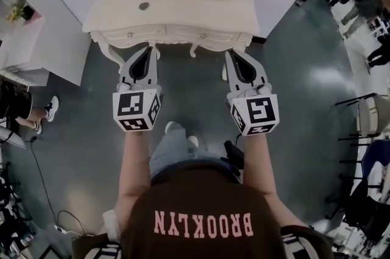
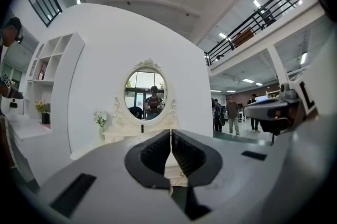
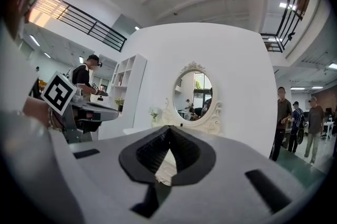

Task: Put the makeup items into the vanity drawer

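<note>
Both grippers held just before vanity (image 1: 201, 11) front. Left gripper (image 1: 148, 50) jaws seen pressed together, nothing between. Right gripper (image 1: 232, 55) likewise closed, empty. Drawer (image 1: 139, 33) seen shut. Small dark item (image 1: 144, 6) spotted on vanity top, left of centre; possibly makeup, too small to be told. Risks: drawer knob slipped off by closed tips; item knocked off vanity if reached before jaws are parted.

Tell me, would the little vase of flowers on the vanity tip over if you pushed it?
Probably. The vase of flowers looks tall and thin, with blooms on top, so a nudge could tip it. It stands at the back left corner of the vanity, so it might fall off. It looks small, so it is likely light.
</note>
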{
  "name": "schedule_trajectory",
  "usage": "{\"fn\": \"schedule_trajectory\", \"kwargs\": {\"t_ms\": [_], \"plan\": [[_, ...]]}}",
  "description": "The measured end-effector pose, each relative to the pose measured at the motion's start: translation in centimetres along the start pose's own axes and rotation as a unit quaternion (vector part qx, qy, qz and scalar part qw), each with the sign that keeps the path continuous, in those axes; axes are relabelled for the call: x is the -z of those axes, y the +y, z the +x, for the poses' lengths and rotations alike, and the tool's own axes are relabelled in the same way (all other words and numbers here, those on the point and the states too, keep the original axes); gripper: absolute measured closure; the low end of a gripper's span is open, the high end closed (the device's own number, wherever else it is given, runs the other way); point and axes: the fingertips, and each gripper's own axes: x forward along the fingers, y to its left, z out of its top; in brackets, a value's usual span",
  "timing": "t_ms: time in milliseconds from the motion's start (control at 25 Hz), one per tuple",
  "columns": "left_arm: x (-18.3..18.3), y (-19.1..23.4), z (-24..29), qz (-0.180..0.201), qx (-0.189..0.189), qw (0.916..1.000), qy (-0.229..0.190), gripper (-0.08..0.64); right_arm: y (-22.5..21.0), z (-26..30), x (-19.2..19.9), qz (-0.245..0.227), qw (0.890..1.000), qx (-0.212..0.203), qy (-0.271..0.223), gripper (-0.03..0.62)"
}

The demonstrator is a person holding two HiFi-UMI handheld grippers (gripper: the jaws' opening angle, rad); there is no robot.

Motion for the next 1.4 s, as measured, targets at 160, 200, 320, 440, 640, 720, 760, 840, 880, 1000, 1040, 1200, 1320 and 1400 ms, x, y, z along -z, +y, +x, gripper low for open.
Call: {"fn": "schedule_trajectory", "kwargs": {"t_ms": [160, 200, 320, 440, 640, 720, 760, 840, 880, 1000, 1040, 1200, 1320, 1400], "plan": [[0.4, 0.3, 2.5, 0.003, -0.003, 1.0000, 0.004, 0.551, -1.6, 1.6, 1.4, 0.010, 1.000, 0.003, 0.008, 0.595], [0.4, 0.7, 3.1, 0.002, -0.005, 1.0000, 0.004, 0.551, -1.8, 2.1, 1.6, 0.009, 1.000, 0.003, 0.009, 0.595], [0.3, 2.4, 6.1, -0.001, -0.009, 1.0000, 0.002, 0.551, -2.8, 4.2, 2.0, -0.001, 1.000, 0.006, 0.012, 0.595], [0.7, 3.7, 9.9, 0.002, -0.002, 1.0000, 0.004, 0.551, -4.7, 7.0, 2.8, -0.002, 1.000, 0.016, 0.020, 0.595], [1.7, 6.1, 17.0, 0.002, 0.016, 0.9997, 0.018, 0.551, -8.0, 13.1, 4.0, 0.010, 0.999, 0.035, 0.034, 0.595], [1.6, 7.3, 19.8, 0.001, 0.026, 0.9995, 0.019, 0.551, -9.0, 16.0, 4.0, 0.010, 0.999, 0.039, 0.036, 0.595], [1.6, 8.0, 21.2, 0.000, 0.029, 0.9994, 0.019, 0.551, -9.5, 17.5, 3.9, 0.010, 0.998, 0.041, 0.037, 0.595], [1.7, 9.7, 24.0, -0.004, 0.034, 0.9992, 0.023, 0.550, -10.4, 20.7, 3.8, 0.011, 0.998, 0.043, 0.040, 0.595], [1.8, 10.7, 25.3, -0.007, 0.034, 0.9991, 0.025, 0.549, -10.8, 22.2, 3.8, 0.012, 0.998, 0.043, 0.042, 0.595], [2.2, 13.6, 29.0, -0.015, 0.031, 0.9989, 0.032, 0.549, -11.9, 26.8, 4.0, 0.014, 0.998, 0.044, 0.050, 0.595], [2.4, 14.5, 30.2, -0.016, 0.031, 0.9987, 0.036, 0.549, -12.3, 28.2, 4.1, 0.014, 0.998, 0.045, 0.052, 0.595], [3.3, 18.1, 34.4, -0.021, 0.032, 0.9977, 0.055, 0.546, -13.4, 33.0, 4.4, 0.016, 0.997, 0.053, 0.061, 0.595], [4.4, 20.2, 37.1, -0.030, 0.045, 0.9953, 0.080, 0.365, -13.9, 36.1, 4.7, 0.015, 0.996, 0.057, 0.070, 0.595], [5.3, 21.4, 38.6, -0.034, 0.046, 0.9938, 0.095, 0.345, -14.3, 37.8, 5.1, 0.014, 0.995, 0.058, 0.077, 0.595]]}}
